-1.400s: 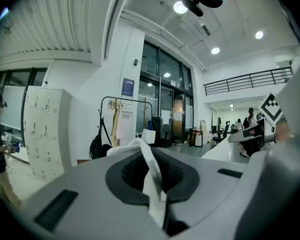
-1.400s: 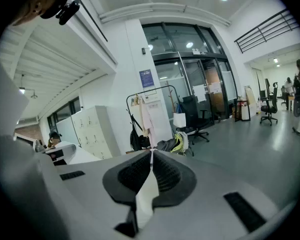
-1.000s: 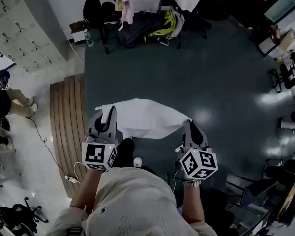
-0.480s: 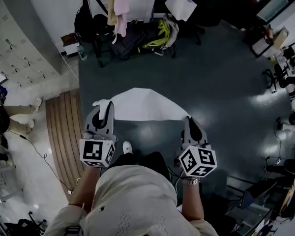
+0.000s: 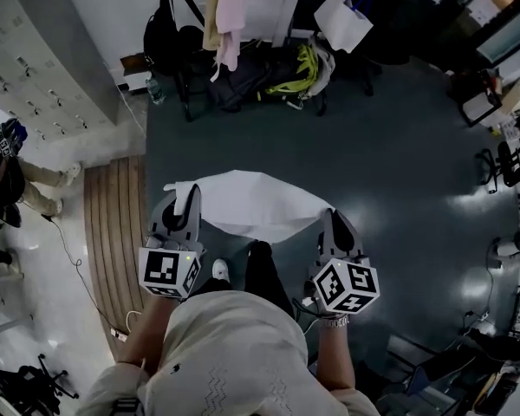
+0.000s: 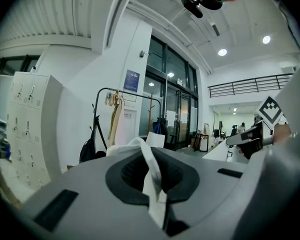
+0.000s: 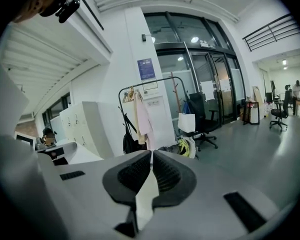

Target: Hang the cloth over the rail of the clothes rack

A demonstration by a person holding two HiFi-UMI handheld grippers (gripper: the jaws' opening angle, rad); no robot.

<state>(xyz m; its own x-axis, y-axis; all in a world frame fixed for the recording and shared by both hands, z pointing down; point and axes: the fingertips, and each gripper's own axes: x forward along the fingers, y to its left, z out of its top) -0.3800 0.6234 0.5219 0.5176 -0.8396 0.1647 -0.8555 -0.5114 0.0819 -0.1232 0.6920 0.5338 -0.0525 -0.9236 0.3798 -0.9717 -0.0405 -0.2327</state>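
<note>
Cloth [image 5: 256, 204] gripped but not yet hung: spread in the air above the floor [image 5: 390, 154], one corner pinched in the closed left gripper [image 5: 185, 199], the other in the closed right gripper [image 5: 330, 221]. Clothes rack [image 6: 133, 92] well apart, ahead, rail reached by neither gripper. Left to do, by judgement: carrying over, lifting above the rail, draping, letting go. Seen from the head view only: the full span of cloth between both grippers. Seen from the gripper views only: the rail itself above its hanging garments [image 7: 142, 116], and white fabric squeezed between each gripper's pads [image 7: 128, 176].
</note>
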